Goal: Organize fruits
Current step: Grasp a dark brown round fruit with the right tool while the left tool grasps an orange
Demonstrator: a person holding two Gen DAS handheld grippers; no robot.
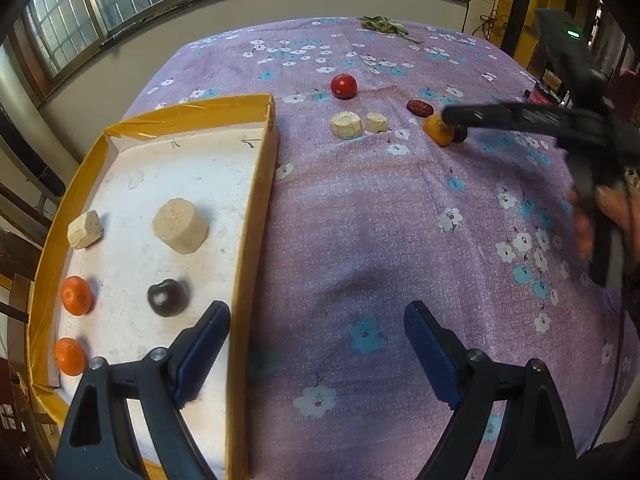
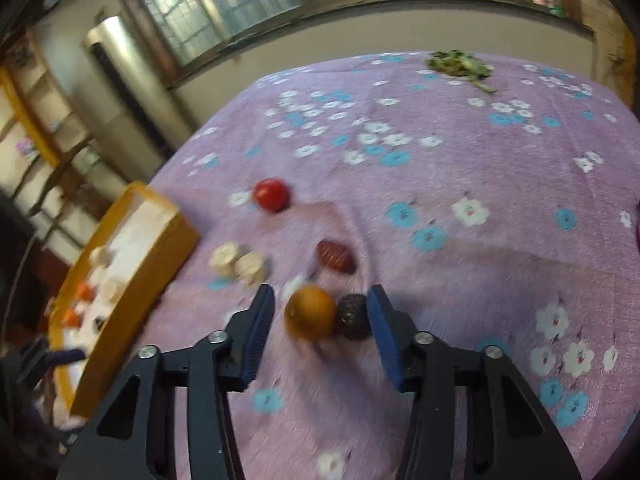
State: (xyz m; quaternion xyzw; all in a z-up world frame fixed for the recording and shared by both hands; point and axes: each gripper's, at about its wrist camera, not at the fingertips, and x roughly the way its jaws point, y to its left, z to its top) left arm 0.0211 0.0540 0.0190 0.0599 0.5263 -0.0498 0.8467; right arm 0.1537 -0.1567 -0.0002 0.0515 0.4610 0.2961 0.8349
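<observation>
A yellow-rimmed white tray (image 1: pixel 256 184) holds two oranges (image 1: pixel 76 295), a dark plum (image 1: pixel 167 298) and two pale cut pieces (image 1: pixel 181 226). On the purple cloth lie a red tomato (image 1: pixel 343 86), two pale slices (image 1: pixel 346 124), a red date (image 1: pixel 419 107), an orange fruit (image 2: pixel 310 312) and a dark round fruit (image 2: pixel 353 317). My right gripper (image 2: pixel 320 320) is open, its fingers on either side of the orange and dark fruits. My left gripper (image 1: pixel 316 344) is open and empty, straddling the tray's right wall.
A bunch of green leaves (image 1: pixel 382 24) lies at the far edge of the table. Windows and a wall stand behind. The tray also shows at the left in the right wrist view (image 2: pixel 132 280).
</observation>
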